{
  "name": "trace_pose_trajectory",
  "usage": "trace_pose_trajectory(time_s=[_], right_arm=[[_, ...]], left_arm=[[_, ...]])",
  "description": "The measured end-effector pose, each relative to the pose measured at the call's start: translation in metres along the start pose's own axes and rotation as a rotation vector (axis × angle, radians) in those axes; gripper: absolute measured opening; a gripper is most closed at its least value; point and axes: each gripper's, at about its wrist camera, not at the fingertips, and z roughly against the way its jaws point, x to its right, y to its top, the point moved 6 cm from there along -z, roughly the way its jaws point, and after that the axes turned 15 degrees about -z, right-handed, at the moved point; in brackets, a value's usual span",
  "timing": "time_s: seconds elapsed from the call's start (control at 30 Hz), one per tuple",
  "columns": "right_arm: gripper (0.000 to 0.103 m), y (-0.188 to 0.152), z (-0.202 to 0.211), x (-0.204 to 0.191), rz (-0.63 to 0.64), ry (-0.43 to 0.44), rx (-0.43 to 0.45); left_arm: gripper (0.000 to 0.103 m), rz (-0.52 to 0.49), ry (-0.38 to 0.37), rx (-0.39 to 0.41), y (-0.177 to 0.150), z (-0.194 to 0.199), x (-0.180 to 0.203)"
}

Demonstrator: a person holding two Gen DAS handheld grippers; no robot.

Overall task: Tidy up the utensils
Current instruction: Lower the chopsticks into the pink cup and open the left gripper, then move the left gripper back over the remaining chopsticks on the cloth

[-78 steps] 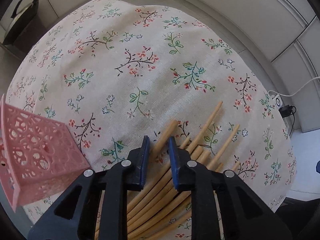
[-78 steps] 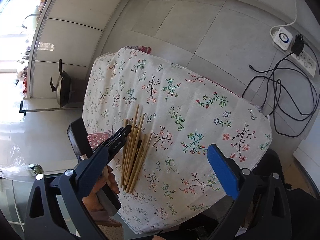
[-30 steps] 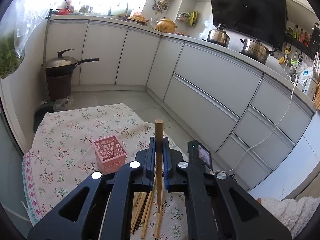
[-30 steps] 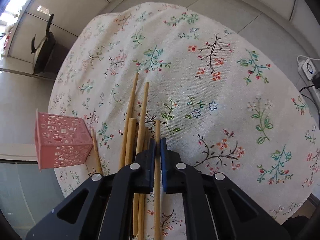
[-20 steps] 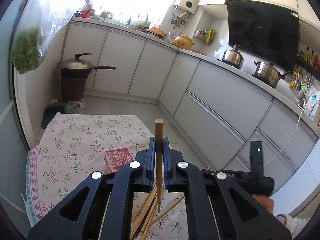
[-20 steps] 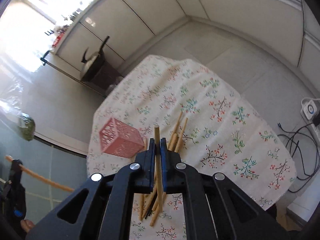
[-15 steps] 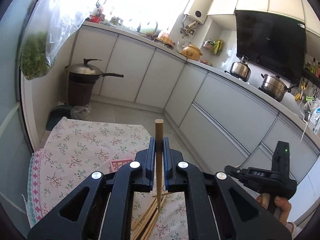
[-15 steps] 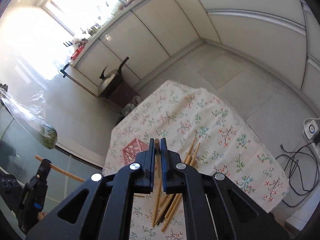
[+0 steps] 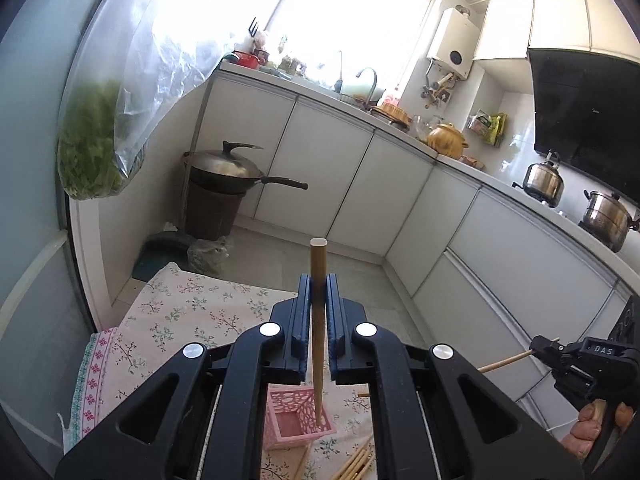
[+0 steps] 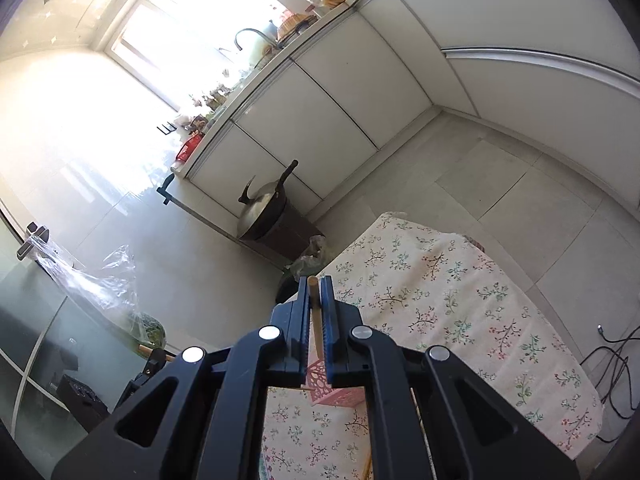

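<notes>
Floral tablecloth below me carries an empty pink lattice plastic basket; loose bamboo chopsticks lie nearby. My left gripper and right gripper each clamp one chopstick; none is binned yet.

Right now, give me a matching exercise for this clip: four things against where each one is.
Things:
1. left gripper
2. pink basket
3. wok
4. loose chopsticks

Places:
A. on a dark stand by the cabinets
B. lying on the tablecloth
C. upright on the tablecloth
D. shut on one chopstick

Pairs: 1-D, 2-C, 3-A, 4-B
</notes>
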Motion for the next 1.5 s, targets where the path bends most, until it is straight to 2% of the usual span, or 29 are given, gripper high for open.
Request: trace_pose_trajectory(time_s=[0.1,0.17,0.23,0.33,0.4,0.5,0.77,0.9,0.97,1.13,1.17,1.23,1.5], right_arm=[[0.006,-0.005,-0.017,-0.003,0.012,-0.005,-0.021],[0.006,-0.01,-0.028,-0.005,0.03,-0.017,-0.029],[0.006,-0.016,-0.038,-0.007,0.044,-0.031,-0.041],[0.006,-0.022,-0.049,-0.008,0.057,-0.049,-0.046],[0.006,-0.025,-0.055,-0.011,0.071,-0.064,-0.044],[0.006,-0.029,-0.064,-0.014,0.08,-0.079,-0.051],[0.006,-0.042,-0.097,-0.016,0.087,-0.118,-0.078],[0.012,-0.044,-0.11,-0.012,0.062,-0.106,-0.08],[0.016,-0.046,-0.107,-0.015,0.086,-0.108,-0.069],[0.033,-0.055,-0.085,-0.027,0.197,-0.126,-0.004],[0.033,-0.058,-0.081,-0.029,0.221,-0.133,0.005],[0.036,-0.065,-0.074,-0.032,0.273,-0.153,0.027],[0.044,-0.083,-0.047,-0.035,0.41,-0.205,0.109]], left_arm=[[0.007,-0.007,0.007,-0.038,-0.016,-0.019,-0.003],[0.012,0.013,-0.002,-0.076,-0.026,-0.028,-0.006],[0.022,0.044,-0.003,-0.082,-0.029,-0.027,-0.011],[0.041,0.065,0.016,-0.024,-0.02,-0.01,-0.018],[0.048,0.077,0.03,0.013,-0.014,0.002,-0.021],[0.05,0.08,0.032,0.03,-0.01,0.009,-0.024],[0.05,0.091,0.012,0.001,-0.011,0.001,-0.024],[0.051,0.073,-0.005,-0.028,-0.014,-0.005,-0.018],[0.052,0.053,-0.01,-0.037,-0.016,-0.006,-0.012],[0.061,0.004,0.003,-0.029,-0.015,-0.001,0.003],[0.063,-0.003,0.008,-0.031,-0.014,-0.001,0.005],[0.074,-0.024,0.03,-0.034,-0.015,0.0,0.011],[0.08,-0.096,0.067,-0.047,-0.023,0.006,0.03]])
